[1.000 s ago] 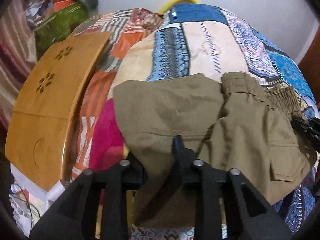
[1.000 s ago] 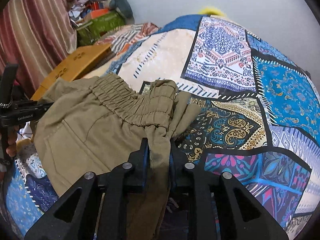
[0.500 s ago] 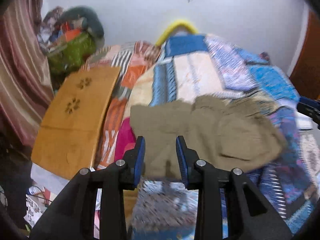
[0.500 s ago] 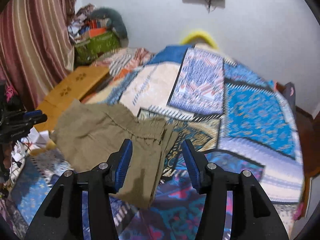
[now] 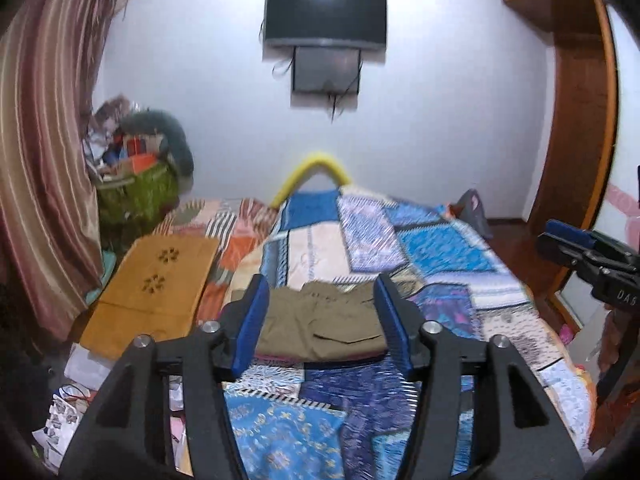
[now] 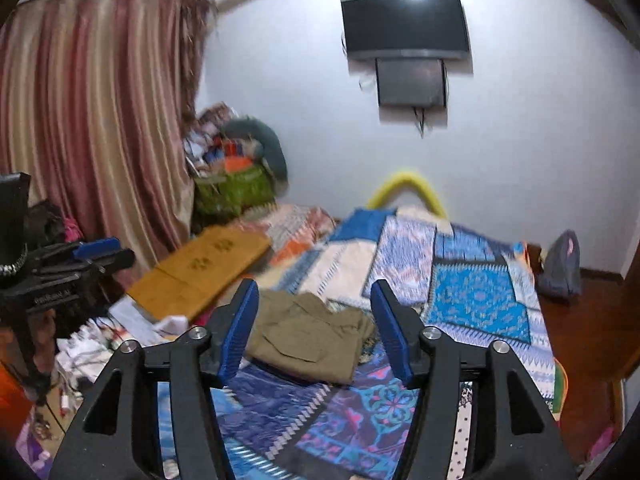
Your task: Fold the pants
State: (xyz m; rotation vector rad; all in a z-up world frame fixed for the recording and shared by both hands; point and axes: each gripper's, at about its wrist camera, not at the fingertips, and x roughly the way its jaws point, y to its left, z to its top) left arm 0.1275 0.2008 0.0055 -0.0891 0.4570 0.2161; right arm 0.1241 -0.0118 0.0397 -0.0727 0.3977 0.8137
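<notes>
The olive pants [image 5: 320,326] lie folded into a compact rectangle on the patchwork bed cover [image 5: 440,248], near its left front. They also show in the right wrist view [image 6: 308,334]. My left gripper [image 5: 322,320] is open and empty, held back from and above the pants. My right gripper [image 6: 314,326] is open and empty too, also well back from them. The right gripper shows at the right edge of the left wrist view [image 5: 588,256]; the left gripper shows at the left edge of the right wrist view [image 6: 64,268].
A wooden lap table [image 5: 152,288] lies left of the pants on the bed edge. Papers and clutter [image 6: 92,344] cover the floor at left. A green bag pile [image 5: 136,196] stands by the striped curtain [image 6: 92,120]. A TV [image 5: 326,14] hangs on the far wall.
Both grippers let go of the pants, opened wide and pulled back and up from the bed. The pants now lie folded and still on the cover.
</notes>
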